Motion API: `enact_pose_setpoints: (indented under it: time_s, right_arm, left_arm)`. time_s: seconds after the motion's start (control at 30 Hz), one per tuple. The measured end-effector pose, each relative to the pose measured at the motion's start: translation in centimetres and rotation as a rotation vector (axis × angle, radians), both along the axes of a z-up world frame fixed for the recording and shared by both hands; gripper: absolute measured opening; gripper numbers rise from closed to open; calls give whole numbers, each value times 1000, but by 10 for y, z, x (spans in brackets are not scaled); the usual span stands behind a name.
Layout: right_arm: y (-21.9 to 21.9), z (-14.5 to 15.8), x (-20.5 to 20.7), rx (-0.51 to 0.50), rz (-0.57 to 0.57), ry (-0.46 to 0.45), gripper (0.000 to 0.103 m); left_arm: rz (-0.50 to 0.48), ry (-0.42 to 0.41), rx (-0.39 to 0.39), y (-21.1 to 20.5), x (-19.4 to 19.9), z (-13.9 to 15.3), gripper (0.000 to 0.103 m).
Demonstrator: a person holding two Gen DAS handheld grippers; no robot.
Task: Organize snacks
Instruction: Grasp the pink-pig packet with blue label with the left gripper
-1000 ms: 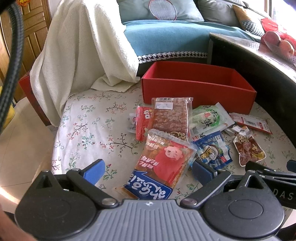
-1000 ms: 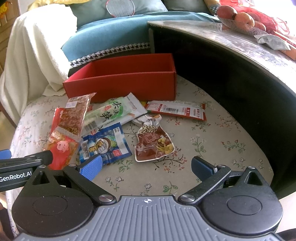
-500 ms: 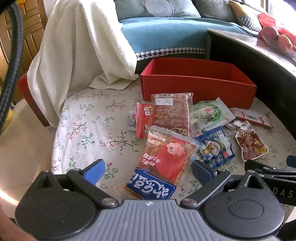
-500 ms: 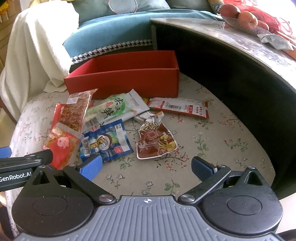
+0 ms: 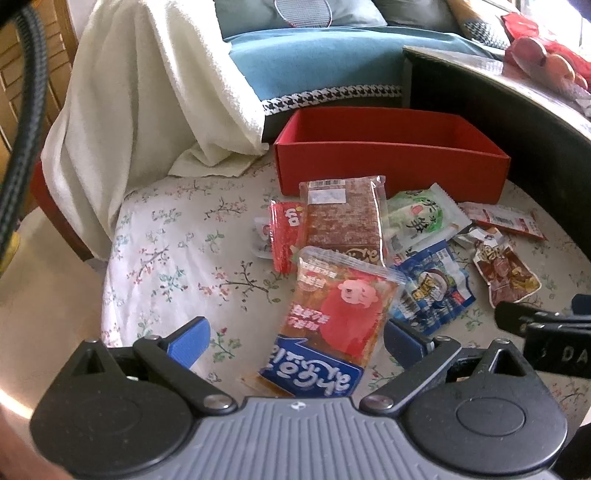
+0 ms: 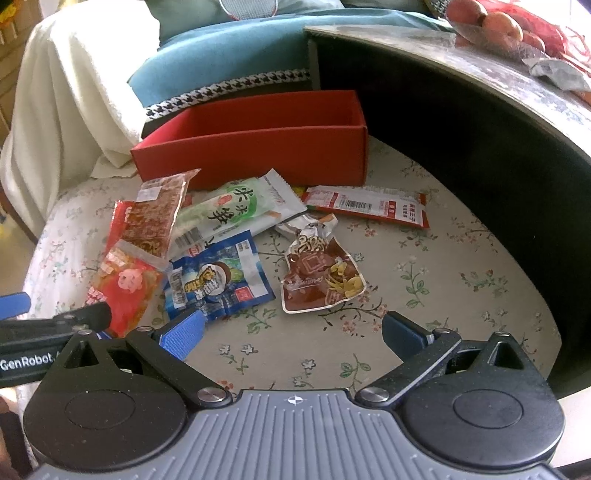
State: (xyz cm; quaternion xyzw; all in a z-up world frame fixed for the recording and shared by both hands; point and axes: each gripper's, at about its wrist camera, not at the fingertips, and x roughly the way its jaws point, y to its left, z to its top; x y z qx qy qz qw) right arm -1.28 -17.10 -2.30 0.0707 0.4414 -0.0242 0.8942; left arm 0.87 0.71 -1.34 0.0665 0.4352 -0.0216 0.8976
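Note:
Several snack packets lie on a floral-cloth table in front of an empty red box [image 5: 388, 162] [image 6: 255, 147]. My left gripper [image 5: 295, 341] is open, its blue fingers straddling the near end of an orange-red packet [image 5: 332, 317] with a pink cartoon figure. Behind it lie a brown jerky packet [image 5: 343, 218], a green packet [image 5: 417, 221] and a blue packet [image 5: 428, 288]. My right gripper [image 6: 291, 330] is open, just short of a dark brown packet [image 6: 317, 273] with nothing between its fingers. A long red-white packet [image 6: 369, 206] lies near the box.
A dark curved tabletop [image 6: 461, 122] rises at the right, holding fruit in a red bag [image 6: 491, 22]. A sofa with a blue cover [image 5: 314, 66] and a white towel [image 5: 147, 92] stands behind the box. The floral table [image 6: 443, 266] is bare at the right.
Both grippers have moved forward and lower toward the packets, which now look larger. The left fingers now flank the orange-red packet's near end. Nothing has been picked up.

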Motion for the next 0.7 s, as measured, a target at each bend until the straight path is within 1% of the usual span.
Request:
enact_pose_setpoints:
  time_s: [0.13,0.23,0.33,0.4,0.47,0.53,0.63,0.7]
  right_arm:
    - [-1,0,1,6,-5,-6,103]
    - [-2,-3,2,6,-1,5,103]
    - [-4,-11,4,9,18,52,103]
    - [-4,-17,5,20,36,81,103]
    - [-2,-22,5,17,57,99,103]
    - [0,-25,7,13,73,110,103]
    - [3,-29,11,6,79,134,103]
    - [5,-33,12,6,88,148,103]
  left_arm:
    - [-47,30,11,10,8,-3,95]
    - [-138,42,12,23,13,0,95]
    - [-224,11,66,30,14,2,95]
    - [-277,12,74,29,16,0,95]
    - [-312,47,47,25,21,-5,95]
    - [-319,89,17,19,28,-12,94]
    - [-314,107,4,7,33,-20,94]
    - [-333,123,-9,-2,35,-24,94]
